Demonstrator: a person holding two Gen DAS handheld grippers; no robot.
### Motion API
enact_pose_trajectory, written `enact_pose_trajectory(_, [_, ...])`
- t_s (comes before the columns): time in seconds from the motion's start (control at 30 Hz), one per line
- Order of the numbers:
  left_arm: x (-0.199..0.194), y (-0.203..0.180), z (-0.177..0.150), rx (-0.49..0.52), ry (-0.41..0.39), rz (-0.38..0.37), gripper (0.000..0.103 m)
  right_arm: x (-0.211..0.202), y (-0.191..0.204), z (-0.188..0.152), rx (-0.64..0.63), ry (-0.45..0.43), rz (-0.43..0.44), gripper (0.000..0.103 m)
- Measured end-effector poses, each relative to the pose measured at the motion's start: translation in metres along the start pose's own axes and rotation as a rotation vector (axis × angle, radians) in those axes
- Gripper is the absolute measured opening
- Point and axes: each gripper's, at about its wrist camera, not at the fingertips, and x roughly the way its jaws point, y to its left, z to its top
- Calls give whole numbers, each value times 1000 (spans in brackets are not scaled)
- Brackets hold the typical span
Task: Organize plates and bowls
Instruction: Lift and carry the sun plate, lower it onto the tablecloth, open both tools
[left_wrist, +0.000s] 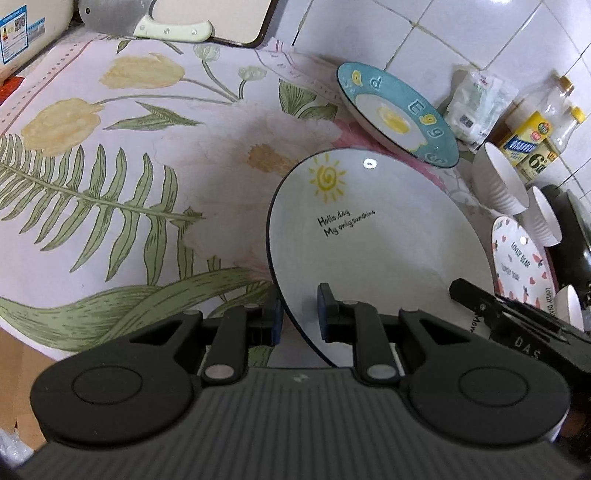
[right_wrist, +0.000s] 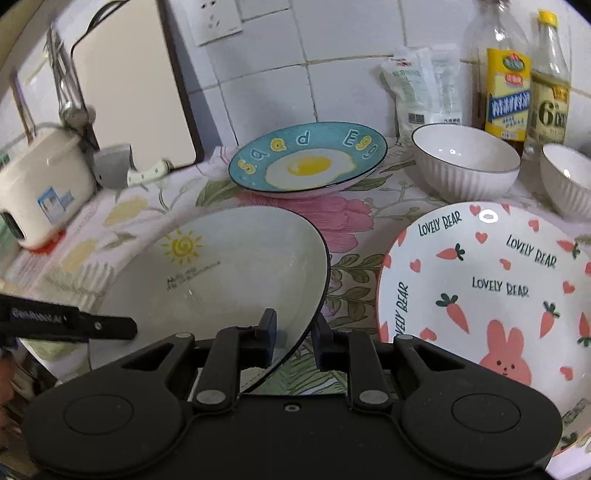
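Right now I have both left tongs (left_wrist: 298, 314) and right tongs (right_wrist: 293, 341) pinching opposite rims of the white sun-printed plate (right_wrist: 236, 266), tilted above the floral worktop (left_wrist: 147, 155); uneven pulling could slip it onto the pink rabbit plate (right_wrist: 491, 291).

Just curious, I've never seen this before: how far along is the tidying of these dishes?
Early, it seems. Nothing looks stacked yet: the egg plate, bear plate and two bowls sit separately on the counter. In hand: the sun plate, its rim between the fingers of both the left gripper and right gripper. Left: grouping the plates and the bowls.
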Motion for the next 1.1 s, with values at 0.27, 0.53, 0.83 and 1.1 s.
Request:
enact_pose_trajectory(0.27, [3, 1, 6, -76, 67, 29, 17, 4, 12, 0, -109, 48, -81, 31])
enact_pose_trajectory(0.53, [-9, -18, 4, -36, 191, 72, 20, -24, 20, 4, -158, 34, -65, 53])
enact_pose_trajectory(0.83, [-66, -63, -7, 75, 127, 64, 23, -102, 0, -1, -56, -96, 23, 63])
enact_pose_trajectory(1.1, [-111, -118, -28, 204, 36, 12, 32, -175, -25, -26, -10, -221, -15, 65])
